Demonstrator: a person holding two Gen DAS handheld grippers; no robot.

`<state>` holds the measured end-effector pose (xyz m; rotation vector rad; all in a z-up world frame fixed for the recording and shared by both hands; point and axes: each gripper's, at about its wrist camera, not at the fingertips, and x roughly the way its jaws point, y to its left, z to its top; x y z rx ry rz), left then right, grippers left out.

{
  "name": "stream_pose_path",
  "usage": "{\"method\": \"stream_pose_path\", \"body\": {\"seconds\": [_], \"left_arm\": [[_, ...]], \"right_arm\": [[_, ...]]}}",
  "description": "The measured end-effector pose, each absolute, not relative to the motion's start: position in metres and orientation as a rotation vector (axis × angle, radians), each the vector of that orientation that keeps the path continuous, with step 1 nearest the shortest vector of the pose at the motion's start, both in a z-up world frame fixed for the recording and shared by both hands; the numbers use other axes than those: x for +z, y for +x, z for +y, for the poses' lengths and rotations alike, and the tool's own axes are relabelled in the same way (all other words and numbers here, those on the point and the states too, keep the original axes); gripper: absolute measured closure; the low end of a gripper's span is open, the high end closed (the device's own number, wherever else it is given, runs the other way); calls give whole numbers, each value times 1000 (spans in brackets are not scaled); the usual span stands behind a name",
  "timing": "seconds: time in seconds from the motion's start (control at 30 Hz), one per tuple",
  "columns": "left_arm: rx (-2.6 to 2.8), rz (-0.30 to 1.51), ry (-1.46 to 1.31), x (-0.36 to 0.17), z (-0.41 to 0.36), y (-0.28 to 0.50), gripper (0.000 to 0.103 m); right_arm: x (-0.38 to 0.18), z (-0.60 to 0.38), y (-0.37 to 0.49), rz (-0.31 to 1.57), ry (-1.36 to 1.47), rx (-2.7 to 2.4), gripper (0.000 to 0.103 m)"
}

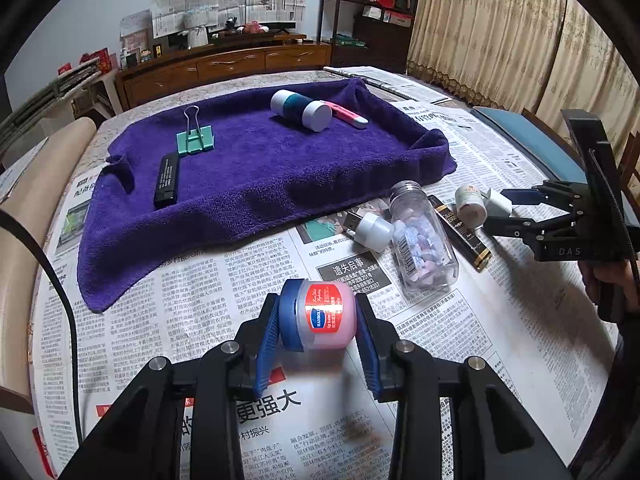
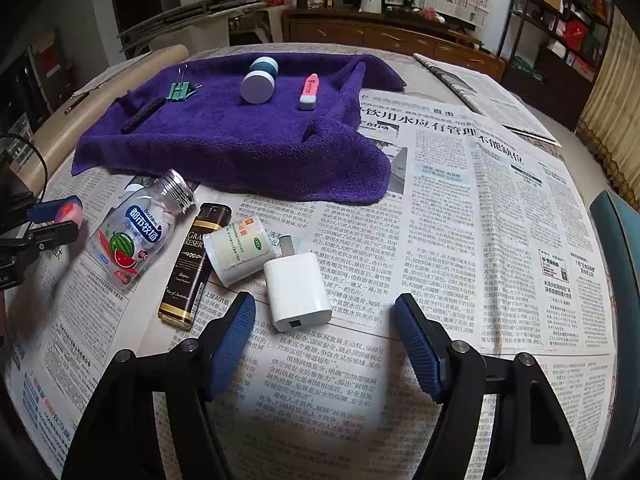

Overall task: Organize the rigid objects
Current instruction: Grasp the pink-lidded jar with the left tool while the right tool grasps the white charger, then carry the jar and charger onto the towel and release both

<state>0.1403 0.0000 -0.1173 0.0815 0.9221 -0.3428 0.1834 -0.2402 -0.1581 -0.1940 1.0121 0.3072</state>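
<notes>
I've got the left tongs (image 1: 318, 320) pinching the small pink lip-balm jar with blue lid (image 1: 320, 316), lid against one pad, base against the other, held sideways so it can't roll out; it hangs above the newspaper-covered bench (image 1: 160, 320), just short of the purple terry towel (image 1: 256, 168), where sorted items lie: green binder clip (image 1: 195, 140), black lighter (image 1: 166, 180), white-and-teal cylinder (image 1: 301, 110), pink highlighter (image 1: 347, 115). Right tongs (image 2: 324, 344) spread wide, nothing between, near the white USB charger cube (image 2: 298, 292); prob. my next pick. Unsorted pile sits beside the towel's near edge: clear plastic candy bottle w/ metal cap (image 2: 136, 236), dark gold-trimmed box (image 2: 192, 268), small white labelled tub (image 2: 236, 254).
</notes>
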Motion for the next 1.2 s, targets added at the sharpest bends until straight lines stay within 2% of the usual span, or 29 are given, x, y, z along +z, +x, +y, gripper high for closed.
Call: {"method": "stream_pose_path", "body": {"seconds": [0.17,0.23,0.27,0.37,0.4,0.73,1.2], "left_arm": [[-341,923,80,-117,1,141,69],[-341,927,80,-117,3,141,68],[-340,928,80,-117,3,141,69],[-337,933,76,-117,4,141,68],[-335,934,76,-117,4,142,68],[-312,906,44,-107,10,143,68],[-257,858,-34,-68,37,174,69]], "right_arm": [[-157,-237,182,989,-203,343,42],[-156,-235,181,980,-203,351,52],[-155,-234,182,978,-200,353,62],[-155,-233,181,974,-202,362,68],[-154,-233,180,974,-202,365,74],[-147,-239,179,985,-139,343,75],[-78,-230,201,877,-21,367,75]]}}
